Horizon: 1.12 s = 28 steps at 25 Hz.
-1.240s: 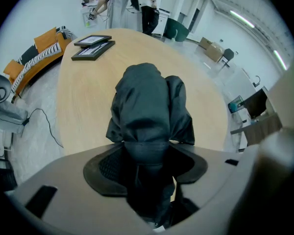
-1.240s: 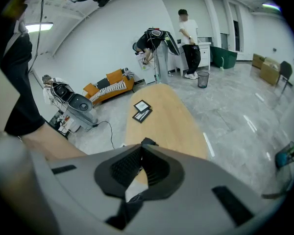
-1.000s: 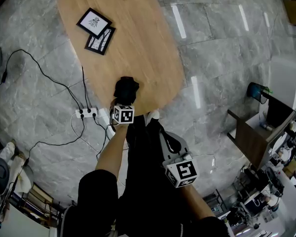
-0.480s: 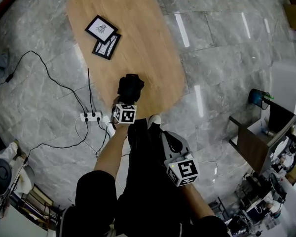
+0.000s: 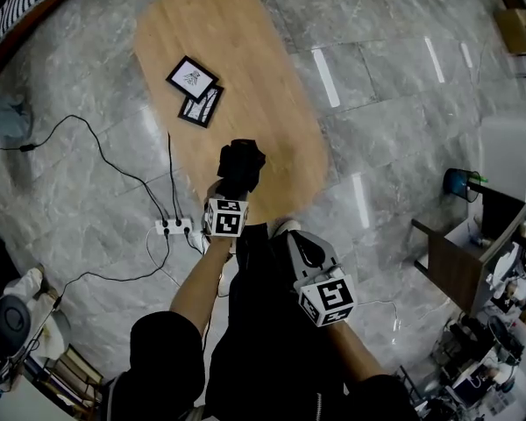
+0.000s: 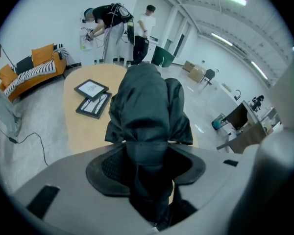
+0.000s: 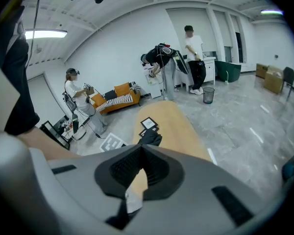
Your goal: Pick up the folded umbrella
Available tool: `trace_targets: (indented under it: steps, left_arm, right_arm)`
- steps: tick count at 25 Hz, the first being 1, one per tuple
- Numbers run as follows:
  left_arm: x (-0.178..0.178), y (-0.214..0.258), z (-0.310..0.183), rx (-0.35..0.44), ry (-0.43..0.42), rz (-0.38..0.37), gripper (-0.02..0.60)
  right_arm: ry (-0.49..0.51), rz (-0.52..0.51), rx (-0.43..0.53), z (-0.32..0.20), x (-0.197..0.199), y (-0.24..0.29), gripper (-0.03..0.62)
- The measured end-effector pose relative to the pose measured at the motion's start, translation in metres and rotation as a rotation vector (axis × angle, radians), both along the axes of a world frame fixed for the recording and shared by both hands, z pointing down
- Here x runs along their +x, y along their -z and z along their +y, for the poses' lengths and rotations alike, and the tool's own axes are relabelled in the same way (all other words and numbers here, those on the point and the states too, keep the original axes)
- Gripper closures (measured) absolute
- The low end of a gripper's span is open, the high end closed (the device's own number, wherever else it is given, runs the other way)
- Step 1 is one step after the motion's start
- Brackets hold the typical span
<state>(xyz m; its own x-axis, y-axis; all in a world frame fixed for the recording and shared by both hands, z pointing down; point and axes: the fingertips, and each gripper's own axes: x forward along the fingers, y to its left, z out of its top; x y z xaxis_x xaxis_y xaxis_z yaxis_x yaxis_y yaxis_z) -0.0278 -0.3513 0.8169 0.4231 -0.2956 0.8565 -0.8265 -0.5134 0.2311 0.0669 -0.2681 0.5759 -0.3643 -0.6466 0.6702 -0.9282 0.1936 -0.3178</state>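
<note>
The folded umbrella (image 5: 239, 163) is a black bundle of fabric that hangs above the near end of the oval wooden table (image 5: 272, 86). My left gripper (image 5: 235, 182) is shut on the umbrella's lower part, and its marker cube shows just below. In the left gripper view the umbrella (image 6: 147, 106) stands up between the two pads and fills the middle, with the left gripper (image 6: 149, 168) closed round its stem. My right gripper (image 5: 298, 242) is held low, close to the person's legs; in its own view the right gripper (image 7: 138, 174) shows a narrow gap with nothing in it.
Two framed pictures (image 5: 193, 79) (image 5: 202, 106) lie on the table's far half. A power strip (image 5: 177, 226) with black cables lies on the marble floor to the left. A desk (image 5: 456, 266) with clutter stands at the right. An orange sofa (image 6: 34, 67) and people (image 6: 108, 21) are far off.
The left gripper has risen with the umbrella in it, which now hangs free of the tabletop. The right gripper has come up slightly beside the legs.
</note>
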Motion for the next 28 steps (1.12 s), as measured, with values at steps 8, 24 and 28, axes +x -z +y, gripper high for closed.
trace_targets:
  steps: [8, 24, 28]
  left_arm:
    - [0.017, 0.111, -0.024, 0.145, -0.011, 0.136, 0.368]
    - [0.038, 0.249, -0.016, 0.327, 0.03, 0.239, 0.367]
    - [0.035, 0.263, -0.006, 0.339, 0.002, 0.243, 0.367]
  right_arm:
    - [-0.058, -0.013, 0.08, -0.012, 0.01, 0.033, 0.583]
    - [-0.057, -0.056, 0.246, -0.034, 0.045, 0.089, 0.585]
    - [-0.061, -0.064, 0.28, -0.035, 0.044, 0.103, 0.585]
